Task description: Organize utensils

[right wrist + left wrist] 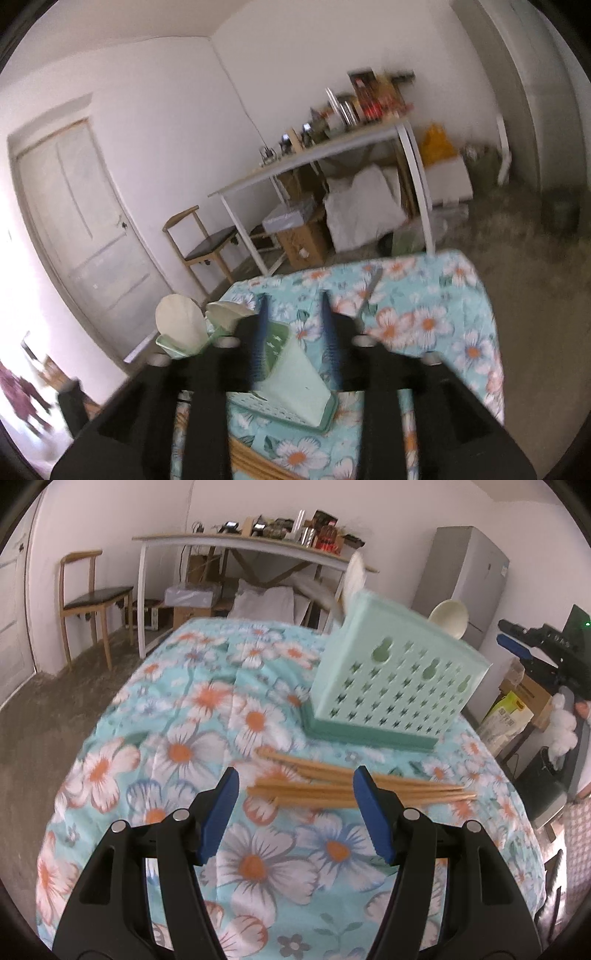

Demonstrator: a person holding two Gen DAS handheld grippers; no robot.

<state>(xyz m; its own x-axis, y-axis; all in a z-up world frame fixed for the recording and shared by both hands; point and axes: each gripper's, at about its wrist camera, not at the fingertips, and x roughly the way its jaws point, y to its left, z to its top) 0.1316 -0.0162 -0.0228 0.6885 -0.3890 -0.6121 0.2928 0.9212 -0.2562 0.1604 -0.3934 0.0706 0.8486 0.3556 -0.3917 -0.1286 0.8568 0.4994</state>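
A bundle of several wooden chopsticks (332,786) lies on the floral tablecloth (177,753), just beyond and between the fingertips of my left gripper (295,775), whose blue pads stand wide open with nothing gripped. Behind the chopsticks is a mint-green perforated utensil holder (391,679) with two cream spoons (356,576) standing in it. My right gripper (504,633) hovers to the right of the holder, apart from it. In the right wrist view that gripper (294,299) is open above the holder (295,384), spoons (179,321) to its left, chopsticks (251,458) at the bottom.
A grey utensil (373,288) lies near the table's far edge. Beyond the table are a wooden chair (88,605), a cluttered desk (236,541), a grey fridge (469,579) and boxes (517,701) on the right. A person (22,398) is blurred at the far left.
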